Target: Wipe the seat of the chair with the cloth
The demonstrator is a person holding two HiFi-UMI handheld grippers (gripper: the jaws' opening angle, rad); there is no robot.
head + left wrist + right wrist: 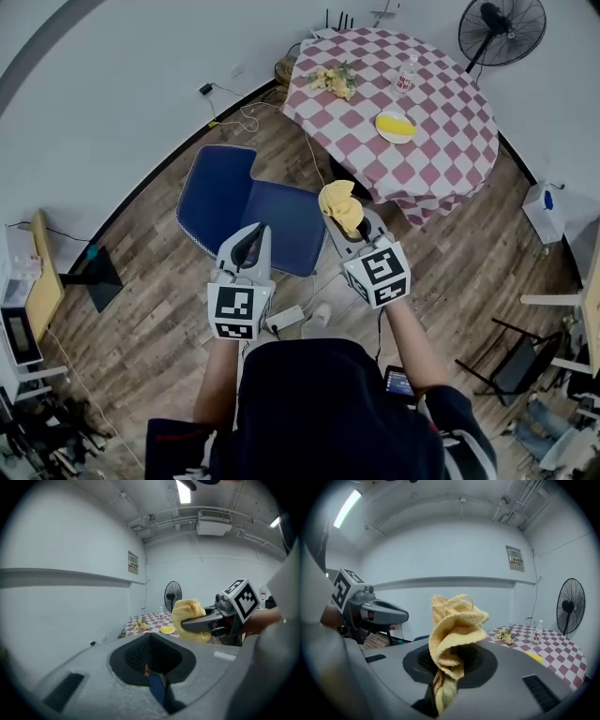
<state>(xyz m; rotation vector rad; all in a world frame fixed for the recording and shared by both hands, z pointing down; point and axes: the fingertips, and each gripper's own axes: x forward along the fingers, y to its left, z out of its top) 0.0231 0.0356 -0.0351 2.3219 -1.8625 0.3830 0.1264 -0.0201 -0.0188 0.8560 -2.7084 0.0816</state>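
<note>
Nearest, the left gripper (251,232) has its jaws pressed together on nothing, so nothing steadies the chair (277,220); it may skid on the floor once rubbed. Just beyond, the right gripper (349,232) pinches the cloth (340,206) by one bunched fold, up in the air over the seat's right edge. Dragging could tug it free.

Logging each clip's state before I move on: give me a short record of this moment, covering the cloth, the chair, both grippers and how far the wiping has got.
cloth: yellow, bunched, held in the right gripper
right gripper: shut on the cloth, raised above the chair
left gripper: shut, empty
chair: blue, seat bare, beside the checkered table
wiping: cloth not on the seat
</note>
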